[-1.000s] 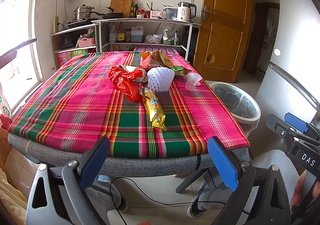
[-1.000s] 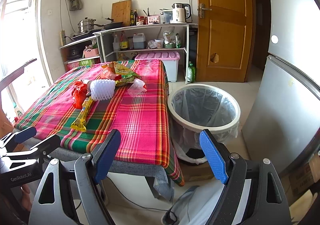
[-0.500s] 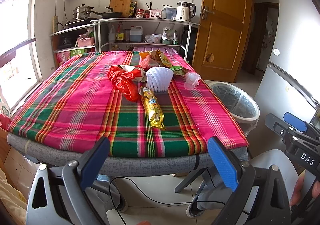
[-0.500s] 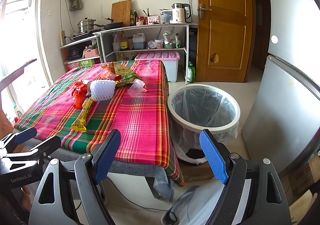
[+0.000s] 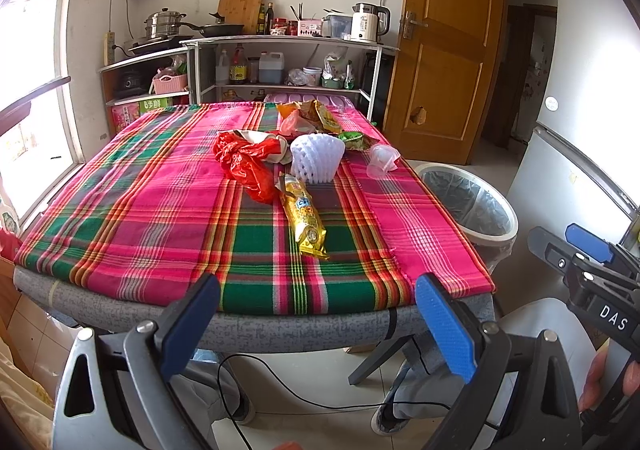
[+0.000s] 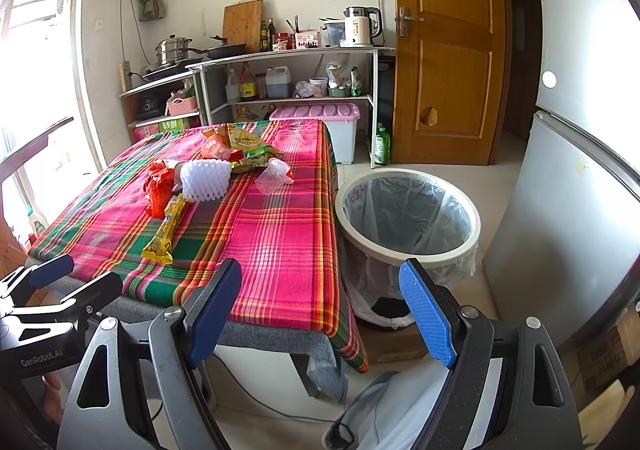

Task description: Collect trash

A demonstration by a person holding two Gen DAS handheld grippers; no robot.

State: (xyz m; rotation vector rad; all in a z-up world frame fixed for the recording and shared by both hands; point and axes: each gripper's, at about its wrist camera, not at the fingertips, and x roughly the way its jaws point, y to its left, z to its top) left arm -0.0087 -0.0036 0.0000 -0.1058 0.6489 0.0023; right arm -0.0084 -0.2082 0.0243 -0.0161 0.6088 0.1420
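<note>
Trash lies on a plaid-covered table (image 5: 160, 210): a yellow snack wrapper (image 5: 304, 216), a red plastic bag (image 5: 244, 162), a white foam fruit net (image 5: 317, 158), a clear plastic cup (image 5: 382, 162) and crumpled snack bags (image 5: 312, 118) at the far end. A lined white trash bin (image 6: 408, 210) stands on the floor right of the table. My left gripper (image 5: 318, 314) is open and empty, off the table's near edge. My right gripper (image 6: 320, 306) is open and empty, near the table's front right corner. The wrapper (image 6: 166, 230) and net (image 6: 206, 180) also show in the right wrist view.
Kitchen shelves (image 5: 288, 50) with pots, bottles and a kettle stand behind the table. A wooden door (image 5: 444, 46) is at the back right, a grey fridge (image 6: 580, 190) at the right. A pink-lidded storage box (image 6: 320, 122) sits by the shelves. Cables run under the table.
Both views have barely shifted; the left gripper has drifted very slightly. Both grippers stay open and nothing on the table has moved.
</note>
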